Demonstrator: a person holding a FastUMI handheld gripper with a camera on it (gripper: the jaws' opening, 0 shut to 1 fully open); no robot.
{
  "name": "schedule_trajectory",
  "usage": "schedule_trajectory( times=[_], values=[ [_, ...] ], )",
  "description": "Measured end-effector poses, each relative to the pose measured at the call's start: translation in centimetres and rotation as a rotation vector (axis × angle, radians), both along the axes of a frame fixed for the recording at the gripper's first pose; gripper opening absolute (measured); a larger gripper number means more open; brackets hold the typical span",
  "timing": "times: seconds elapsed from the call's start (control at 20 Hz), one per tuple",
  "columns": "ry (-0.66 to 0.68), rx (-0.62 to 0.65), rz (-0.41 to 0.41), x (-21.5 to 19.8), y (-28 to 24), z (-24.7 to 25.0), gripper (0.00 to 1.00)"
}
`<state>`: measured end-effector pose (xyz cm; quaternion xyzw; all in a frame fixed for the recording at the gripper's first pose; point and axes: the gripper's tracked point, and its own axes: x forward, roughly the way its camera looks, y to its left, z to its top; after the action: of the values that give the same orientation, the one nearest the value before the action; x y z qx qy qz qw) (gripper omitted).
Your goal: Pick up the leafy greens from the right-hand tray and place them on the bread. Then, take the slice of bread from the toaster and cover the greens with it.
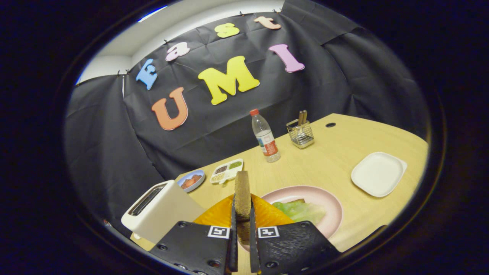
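The gripper (242, 214) is closed on a slice of bread (242, 194), both fingers pressing its faces — the slice stands on edge, raised above the table. Landmark: the pink plate (332, 208). On it lie the leafy greens (300, 210) over bread. The toaster (160, 210) stands left of the plate — an empty white tray (378, 173) to its right.

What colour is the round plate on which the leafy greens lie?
Pale pink. The gripper view shows the plate best, just beyond the fingers.
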<state>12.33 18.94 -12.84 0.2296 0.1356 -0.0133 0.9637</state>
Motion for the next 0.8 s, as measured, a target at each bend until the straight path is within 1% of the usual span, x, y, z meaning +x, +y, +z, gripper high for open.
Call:
schedule_trajectory(
  times=[0.25, 0.5, 0.55, 0.6, 0.8],
  values=[
    [0.043, -0.004, -0.015, -0.2, -1.4, -2.0, 0.12],
    [0.08, 0.002, -0.03, -0.3, -3.3, -4.0, 0.22],
    [0.093, 0.002, -0.033, -0.9, -3.6, -4.3, 0.26],
    [0.1, 0.0, -0.032, -0.6, -3.9, -4.9, 0.3],
    [0.12, -0.027, -0.055, -1.1, -5.9, -5.5, 0.62]
  ],
)
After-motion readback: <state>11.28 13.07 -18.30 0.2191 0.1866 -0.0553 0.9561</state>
